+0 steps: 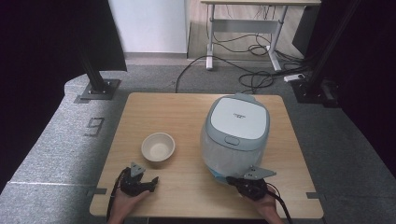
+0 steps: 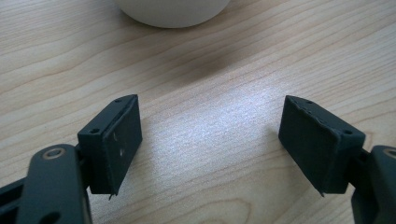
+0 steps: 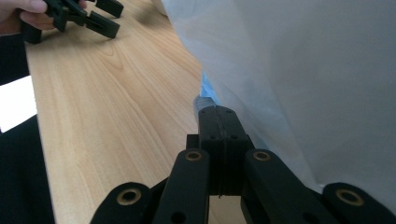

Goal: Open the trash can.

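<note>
A white and grey rice cooker [image 1: 236, 133] stands with its lid down on the right half of the wooden table [image 1: 187, 107]. In the right gripper view its pale wall [image 3: 303, 70] rises close on the right. My right gripper [image 1: 231, 179] lies low at the cooker's front base, jaws shut [image 3: 217, 112]. A small grey and blue bit [image 3: 204, 95] shows just past the tips; I cannot tell if it is pinched. An empty cream bowl [image 1: 158, 146] sits left of the cooker. My left gripper [image 1: 152, 183] rests near the front edge, open [image 2: 210, 100], with bare wood between its pads, and the bowl [image 2: 173, 9] just beyond.
The left gripper [image 3: 100, 18] and the hand holding it show at the top left of the right gripper view. Beyond the table are grey carpet, black frame posts [image 1: 95, 74], floor cables [image 1: 252, 77] and a desk [image 1: 247, 23].
</note>
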{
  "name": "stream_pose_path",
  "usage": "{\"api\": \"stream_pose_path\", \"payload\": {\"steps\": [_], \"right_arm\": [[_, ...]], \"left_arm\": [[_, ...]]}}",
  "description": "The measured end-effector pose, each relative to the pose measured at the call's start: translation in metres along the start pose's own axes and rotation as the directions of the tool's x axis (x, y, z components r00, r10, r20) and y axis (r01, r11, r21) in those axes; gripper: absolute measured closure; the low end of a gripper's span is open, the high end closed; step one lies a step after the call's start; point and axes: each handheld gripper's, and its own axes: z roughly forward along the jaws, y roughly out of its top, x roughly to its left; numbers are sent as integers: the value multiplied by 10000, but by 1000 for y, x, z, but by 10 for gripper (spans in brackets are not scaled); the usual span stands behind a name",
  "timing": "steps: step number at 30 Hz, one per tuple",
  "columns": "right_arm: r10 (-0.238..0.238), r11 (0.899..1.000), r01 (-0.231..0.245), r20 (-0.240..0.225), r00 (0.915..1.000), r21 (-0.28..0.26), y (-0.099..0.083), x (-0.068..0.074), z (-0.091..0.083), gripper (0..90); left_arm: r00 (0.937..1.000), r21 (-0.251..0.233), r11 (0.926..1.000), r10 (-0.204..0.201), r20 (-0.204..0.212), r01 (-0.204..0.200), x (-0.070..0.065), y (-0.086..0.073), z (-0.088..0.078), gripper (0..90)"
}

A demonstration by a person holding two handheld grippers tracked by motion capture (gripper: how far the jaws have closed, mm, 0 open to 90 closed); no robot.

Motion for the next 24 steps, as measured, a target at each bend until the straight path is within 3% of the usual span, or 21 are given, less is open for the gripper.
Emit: {"api": "stream_pose_path", "payload": {"steps": [24], "right_arm": [[-25,9998,10,647,9979,223,-7,-1,9,895]], "left_arm": [[10000,8,10000,3,5,-3,-1,0,0,213]]}}
